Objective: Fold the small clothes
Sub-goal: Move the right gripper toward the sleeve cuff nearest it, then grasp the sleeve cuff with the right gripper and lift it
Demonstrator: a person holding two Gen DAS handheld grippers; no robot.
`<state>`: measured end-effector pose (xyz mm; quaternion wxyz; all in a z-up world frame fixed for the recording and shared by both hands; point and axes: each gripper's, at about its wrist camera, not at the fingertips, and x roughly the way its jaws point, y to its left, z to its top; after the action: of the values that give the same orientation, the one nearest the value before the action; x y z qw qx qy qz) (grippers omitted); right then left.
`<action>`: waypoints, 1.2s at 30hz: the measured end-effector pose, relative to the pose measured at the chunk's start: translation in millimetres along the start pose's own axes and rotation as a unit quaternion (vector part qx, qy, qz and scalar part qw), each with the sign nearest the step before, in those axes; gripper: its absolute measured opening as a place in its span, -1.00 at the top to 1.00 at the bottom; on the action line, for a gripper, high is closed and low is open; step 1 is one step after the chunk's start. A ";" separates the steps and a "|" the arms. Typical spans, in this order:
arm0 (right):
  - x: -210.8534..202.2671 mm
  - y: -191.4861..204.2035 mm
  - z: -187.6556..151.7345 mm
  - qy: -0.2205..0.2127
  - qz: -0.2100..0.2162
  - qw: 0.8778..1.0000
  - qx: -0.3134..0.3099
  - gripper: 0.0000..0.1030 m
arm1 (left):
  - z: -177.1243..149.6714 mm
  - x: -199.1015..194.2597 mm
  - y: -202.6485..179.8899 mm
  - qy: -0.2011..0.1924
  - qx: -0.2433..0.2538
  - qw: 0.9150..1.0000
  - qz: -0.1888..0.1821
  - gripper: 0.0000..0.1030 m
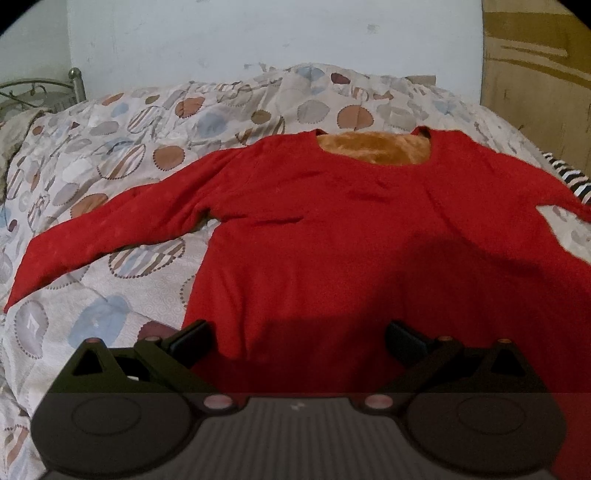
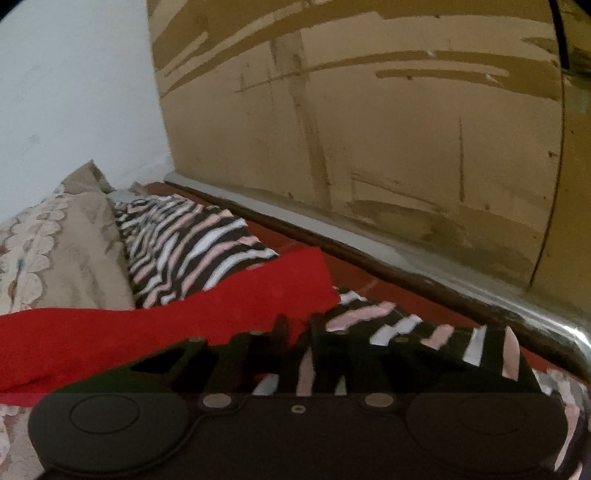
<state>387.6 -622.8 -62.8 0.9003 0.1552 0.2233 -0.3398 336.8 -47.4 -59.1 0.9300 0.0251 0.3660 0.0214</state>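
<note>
A: Left wrist view?
B: Red top (image 1: 369, 229) lies flat on the quilt (image 1: 110, 147), neckline far, one sleeve spread left. Left gripper (image 1: 297, 338) stands wide open above the hem, holding nothing.
A: Right wrist view?
B: Right gripper (image 2: 297, 328) is closed on the top's sleeve (image 2: 229, 306) edge, over striped cloth (image 2: 192, 243).

- a bedroom in a home
- a bed under a patterned quilt (image 1: 110, 155), with a metal bedstead (image 1: 75, 83)
- plain pale wall (image 1: 258, 33) behind
- a worn wooden wardrobe (image 2: 369, 129) beside the bed
</note>
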 end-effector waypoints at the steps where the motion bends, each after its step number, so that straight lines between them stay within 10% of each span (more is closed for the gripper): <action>1: -2.9 1.2 3.2 -0.004 0.007 1.000 0.000 0.89 | 1.6 -1.9 1.6 -0.001 -0.003 1.000 -0.004 -0.99; 22: -114.8 113.9 86.3 -0.136 0.164 0.969 -0.127 0.94 | 38.9 -39.8 27.7 -0.038 -0.032 0.999 -0.019 -0.99; 31: -196.5 229.5 72.3 -0.171 0.292 0.910 -0.239 0.94 | 37.2 -40.1 48.3 -0.049 -0.065 0.997 -0.009 -0.99; 36: -229.4 293.1 10.0 -0.151 0.343 0.864 -0.336 0.94 | 32.3 -41.5 69.8 -0.057 -0.107 0.993 -0.007 -0.99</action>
<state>436.6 -291.4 99.6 0.9803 -0.1433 0.1184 0.0666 327.0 18.8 -2.9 0.9470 -0.0756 0.3078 0.0527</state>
